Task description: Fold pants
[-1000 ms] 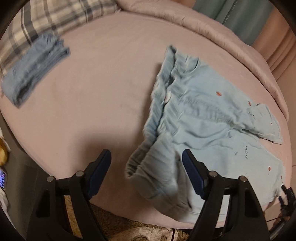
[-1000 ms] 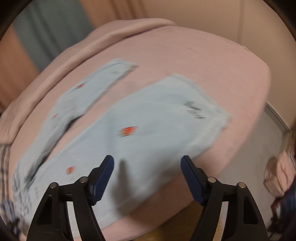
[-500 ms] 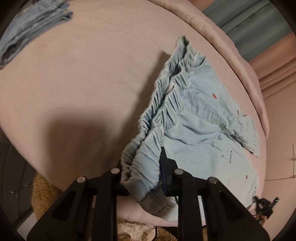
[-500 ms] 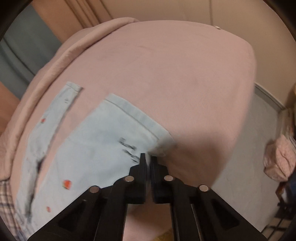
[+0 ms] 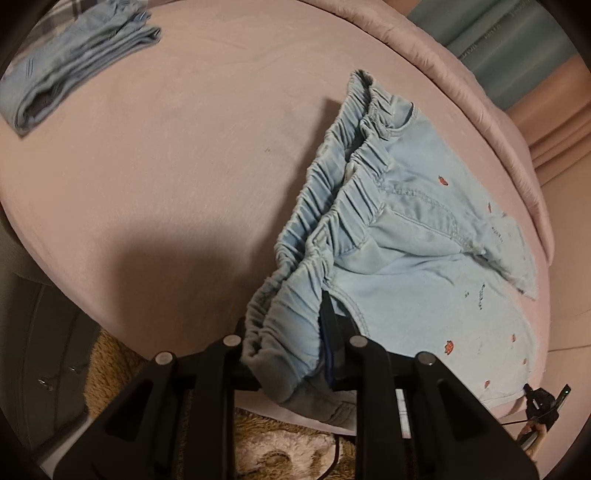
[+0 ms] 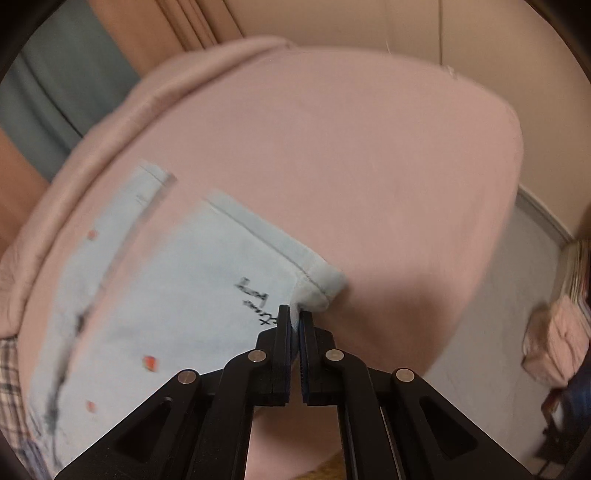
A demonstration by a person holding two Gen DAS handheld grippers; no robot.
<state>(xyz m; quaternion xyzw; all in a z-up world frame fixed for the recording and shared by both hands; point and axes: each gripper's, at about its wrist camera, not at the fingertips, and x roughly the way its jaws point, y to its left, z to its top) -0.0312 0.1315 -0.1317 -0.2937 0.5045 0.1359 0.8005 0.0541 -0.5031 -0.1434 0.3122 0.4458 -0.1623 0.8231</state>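
My left gripper [image 5: 286, 334] is clamped on the gathered elastic waistband [image 5: 332, 206] of pale blue denim shorts [image 5: 424, 280], with the bunched corner of the band squeezed between the black fingers at six o'clock in the left wrist view. From there the ruffled waistband runs up toward one o'clock, and the shorts spread flat toward three o'clock across a pink bedspread [image 5: 192, 155]. The denim is soft and faded, with stitched pocket seams and small red embroidered spots.

Only this left view shows a second folded garment [image 5: 74, 66] of greyer blue cloth, lying at ten o'clock, well apart from the shorts. It also shows a shaggy tan rug [image 5: 288, 450] on the floor at six o'clock, a rolled pink blanket edge [image 5: 480, 96] at two o'clock, and my other gripper as a tiny shape [image 5: 543, 402] at four o'clock beside the leg hem.

My right gripper [image 6: 294, 317] is pinched tight on the corner of a leg hem [image 6: 317, 284], its narrow black fingers meeting just below centre. Only this view shows the hem close up: a folded, stitched edge that curls at the corner, with dark handwritten-style lettering [image 6: 255, 302] just to its left. The shorts' legs stretch toward eight o'clock, slightly blurred. This view alone shows a pale floor [image 6: 517, 295] at three o'clock and a cream wall [image 6: 406, 26] at twelve o'clock. A plaid cloth [image 6: 11, 369] peeks in at nine o'clock.
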